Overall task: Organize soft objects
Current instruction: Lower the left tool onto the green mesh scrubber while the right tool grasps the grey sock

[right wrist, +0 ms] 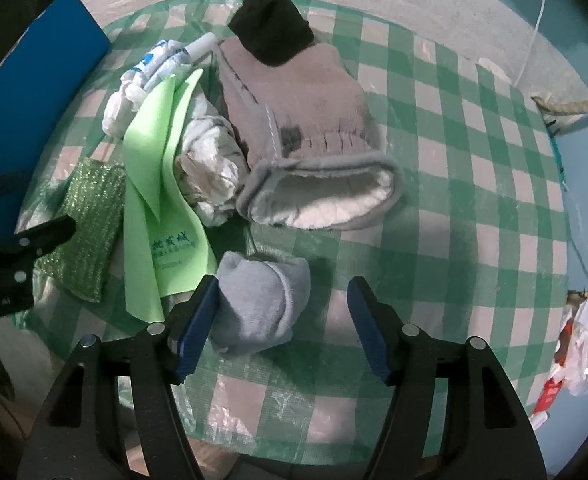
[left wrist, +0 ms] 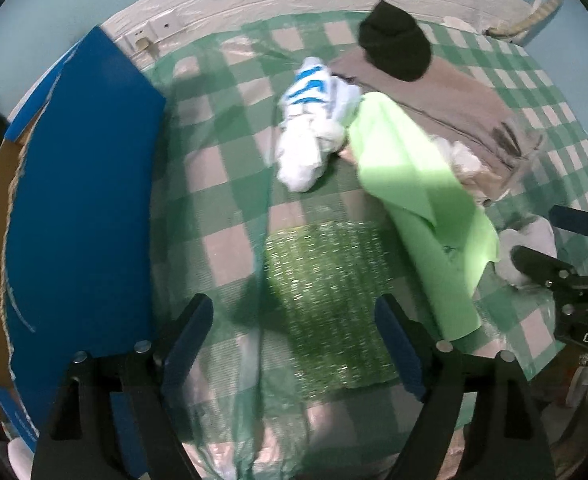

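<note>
**A:** Both claws over the green-checked worktop (right wrist: 474, 184). How do they stand?

**B:** The right claw (right wrist: 281, 320) is spread wide and grips nothing; a rolled grey sock (right wrist: 261, 304) lies between its fingers, touching the left blue pad (right wrist: 197, 324). The left claw (left wrist: 294, 344) is also parted and empty, poised above a glittery green scouring cloth (left wrist: 326, 304).

**A:** And the other soft things?

**B:** A grey fleece-lined pouch (right wrist: 302, 136) lies mid-worktop, its open mouth toward the right wrist camera, with a black knit item (right wrist: 271, 28) on its far end. Beside it, a light green sheet (right wrist: 161, 184) drapes over crumpled white plastic (right wrist: 209, 168); a blue-and-white wrapped bundle (left wrist: 314, 120) sits just beyond. A blue-faced cardboard box (left wrist: 81, 184) borders the worktop's left side.
</note>
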A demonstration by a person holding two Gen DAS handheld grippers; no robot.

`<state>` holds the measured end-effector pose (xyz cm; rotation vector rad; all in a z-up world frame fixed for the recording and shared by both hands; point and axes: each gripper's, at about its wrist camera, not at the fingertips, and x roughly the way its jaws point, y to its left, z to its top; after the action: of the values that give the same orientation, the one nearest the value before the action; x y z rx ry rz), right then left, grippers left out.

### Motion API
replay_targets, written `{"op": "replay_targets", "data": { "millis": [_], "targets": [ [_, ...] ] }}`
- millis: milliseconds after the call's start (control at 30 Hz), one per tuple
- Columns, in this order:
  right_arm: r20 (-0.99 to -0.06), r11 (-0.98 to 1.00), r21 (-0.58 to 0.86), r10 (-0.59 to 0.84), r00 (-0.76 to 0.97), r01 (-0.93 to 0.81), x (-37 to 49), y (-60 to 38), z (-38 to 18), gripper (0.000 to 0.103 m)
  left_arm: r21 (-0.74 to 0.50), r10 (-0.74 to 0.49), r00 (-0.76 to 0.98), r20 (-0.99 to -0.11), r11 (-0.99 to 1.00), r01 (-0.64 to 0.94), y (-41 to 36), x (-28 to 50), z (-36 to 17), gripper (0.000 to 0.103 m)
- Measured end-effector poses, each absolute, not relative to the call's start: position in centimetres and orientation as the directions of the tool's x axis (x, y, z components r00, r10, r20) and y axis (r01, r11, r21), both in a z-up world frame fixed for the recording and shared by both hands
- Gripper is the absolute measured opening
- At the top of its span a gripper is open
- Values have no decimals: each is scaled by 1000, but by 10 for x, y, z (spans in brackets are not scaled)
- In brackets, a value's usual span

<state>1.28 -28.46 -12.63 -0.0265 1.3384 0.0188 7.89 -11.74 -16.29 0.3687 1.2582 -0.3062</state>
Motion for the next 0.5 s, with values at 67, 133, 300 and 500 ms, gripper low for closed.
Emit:
{"op": "replay_targets", "data": {
  "millis": [67,133,300,500],
  "targets": [
    [-974,1000,4,9,225,-23,13,-287,-129,66,118,-8,280,-960,894,432,-129,73,-167,85],
    [-975,1000,11,15,224,-20,14,-289,-132,66,131,5,277,-961,889,438,-141,65,-176,85],
    [-978,999,25,32,207,-37,16,-289,-142,65,116,5,247,-969,892,437,-153,66,-189,85],
    [-979,997,49,60,194,-61,17,-289,-149,50,106,5,232,-973,898,426,-154,61,-198,85]
  ]
}}
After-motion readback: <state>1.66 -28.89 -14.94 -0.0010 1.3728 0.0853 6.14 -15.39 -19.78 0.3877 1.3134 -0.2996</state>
